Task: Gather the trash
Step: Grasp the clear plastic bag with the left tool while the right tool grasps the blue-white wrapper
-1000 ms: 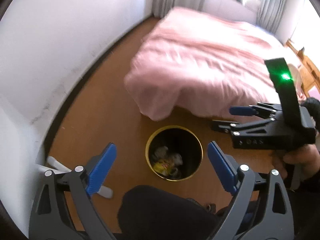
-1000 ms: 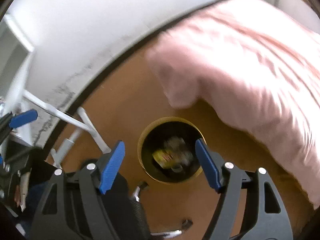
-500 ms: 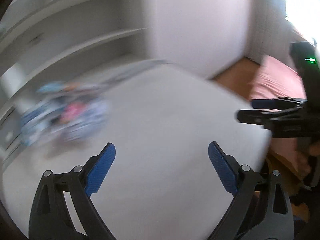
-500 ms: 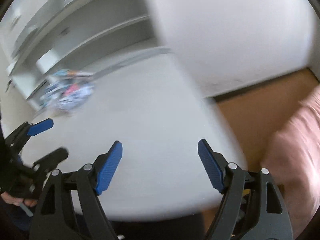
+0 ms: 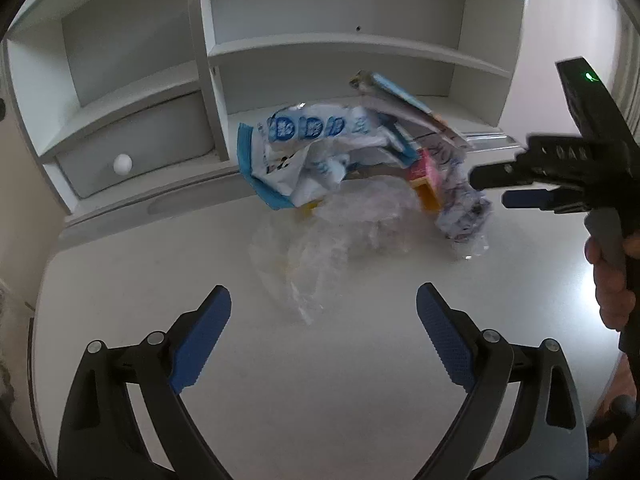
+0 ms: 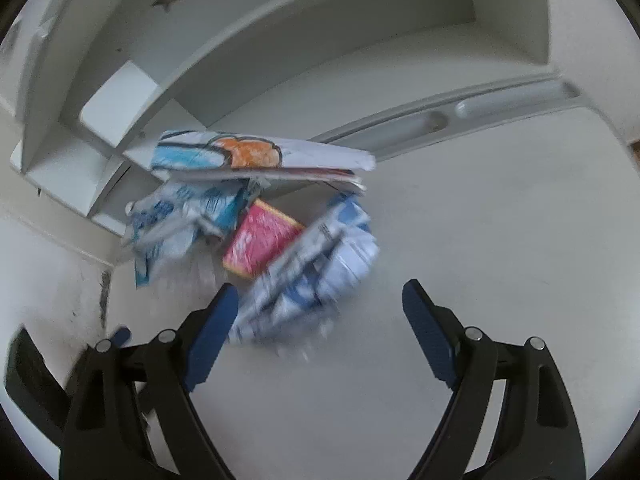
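Observation:
A pile of trash lies on the white desk (image 5: 320, 400): a blue and white wrapper (image 5: 312, 152), a clear plastic bag (image 5: 332, 240), a pink and yellow box (image 5: 424, 184) and a crumpled blue-print wrapper (image 5: 464, 212). My left gripper (image 5: 324, 332) is open and empty, just short of the clear bag. My right gripper (image 6: 320, 320) is open and empty, with the crumpled wrapper (image 6: 316, 276) between and just beyond its fingers. The pink box (image 6: 260, 244) and a flat packet with an orange picture (image 6: 256, 156) lie behind. The right gripper also shows at the right of the left wrist view (image 5: 504, 186).
A white hutch with shelves (image 5: 340, 48) and a drawer with a round knob (image 5: 122, 164) stands at the back of the desk. A pen groove (image 6: 500, 100) runs along the desk's back edge. The desk's right edge and brown floor (image 5: 612, 412) show at lower right.
Both grippers swung up from over the gold-rimmed bin on the floor to the desk and now face the trash pile at close range. Both stayed open.

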`<state>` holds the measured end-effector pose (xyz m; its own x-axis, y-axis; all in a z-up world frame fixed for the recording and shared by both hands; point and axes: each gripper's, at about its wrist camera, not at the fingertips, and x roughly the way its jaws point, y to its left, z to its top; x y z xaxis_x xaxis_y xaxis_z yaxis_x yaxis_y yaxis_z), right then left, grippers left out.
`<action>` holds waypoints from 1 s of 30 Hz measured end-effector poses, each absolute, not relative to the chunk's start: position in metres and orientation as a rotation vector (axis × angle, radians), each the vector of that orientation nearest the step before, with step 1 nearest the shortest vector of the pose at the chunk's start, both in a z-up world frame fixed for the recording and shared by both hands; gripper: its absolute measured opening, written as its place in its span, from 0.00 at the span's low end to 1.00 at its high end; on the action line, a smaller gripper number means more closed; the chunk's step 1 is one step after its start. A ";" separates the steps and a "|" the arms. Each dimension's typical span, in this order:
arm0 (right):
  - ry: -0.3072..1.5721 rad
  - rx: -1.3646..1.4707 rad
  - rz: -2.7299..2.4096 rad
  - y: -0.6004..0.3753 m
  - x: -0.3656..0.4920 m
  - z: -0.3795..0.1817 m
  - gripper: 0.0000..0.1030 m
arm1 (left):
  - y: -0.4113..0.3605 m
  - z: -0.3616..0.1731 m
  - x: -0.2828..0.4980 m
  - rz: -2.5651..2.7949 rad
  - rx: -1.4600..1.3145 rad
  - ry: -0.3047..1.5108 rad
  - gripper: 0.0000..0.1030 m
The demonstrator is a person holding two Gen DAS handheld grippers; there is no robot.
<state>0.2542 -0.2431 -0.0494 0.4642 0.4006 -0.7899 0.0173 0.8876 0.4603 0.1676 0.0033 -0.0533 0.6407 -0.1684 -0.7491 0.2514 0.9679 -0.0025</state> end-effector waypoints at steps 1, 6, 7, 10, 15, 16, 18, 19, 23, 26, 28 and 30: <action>1.075 0.437 0.242 -0.239 0.257 -0.051 0.79 | 0.002 -0.055 0.170 -0.244 0.104 0.846 0.88; 1.075 0.442 0.247 -0.233 0.257 -0.056 0.43 | 0.002 -0.068 0.199 -0.252 0.098 0.869 0.88; 1.056 0.433 0.252 -0.236 0.251 -0.052 0.42 | -0.001 -0.069 0.200 -0.255 0.100 0.872 0.88; 1.017 0.397 0.263 -0.243 0.230 -0.040 0.41 | -0.009 -0.074 0.205 -0.265 0.113 0.888 0.88; 0.998 0.356 0.274 -0.255 0.199 -0.030 0.41 | -0.025 -0.074 0.200 -0.280 0.135 0.891 0.78; 0.995 0.349 0.270 -0.258 0.194 -0.029 0.41 | -0.026 -0.074 0.201 -0.282 0.137 0.894 0.68; 0.982 0.333 0.271 -0.262 0.180 -0.025 0.41 | -0.033 -0.072 0.196 -0.261 0.155 0.889 0.46; 0.977 0.333 0.265 -0.268 0.172 -0.023 0.41 | -0.037 -0.072 0.196 -0.257 0.159 0.892 0.24; 0.949 0.317 0.237 -0.294 0.143 -0.019 0.41 | -0.044 -0.057 0.171 -0.258 0.128 0.905 0.08; 0.930 0.316 0.220 -0.315 0.120 -0.016 0.41 | -0.050 -0.036 0.134 -0.243 0.157 0.839 0.08; 0.917 0.313 0.204 -0.326 0.107 -0.015 0.41 | -0.053 -0.023 0.116 -0.256 0.127 0.827 0.07; 0.901 0.314 0.181 -0.339 0.093 -0.014 0.41 | -0.062 -0.013 0.106 -0.277 0.122 0.810 0.07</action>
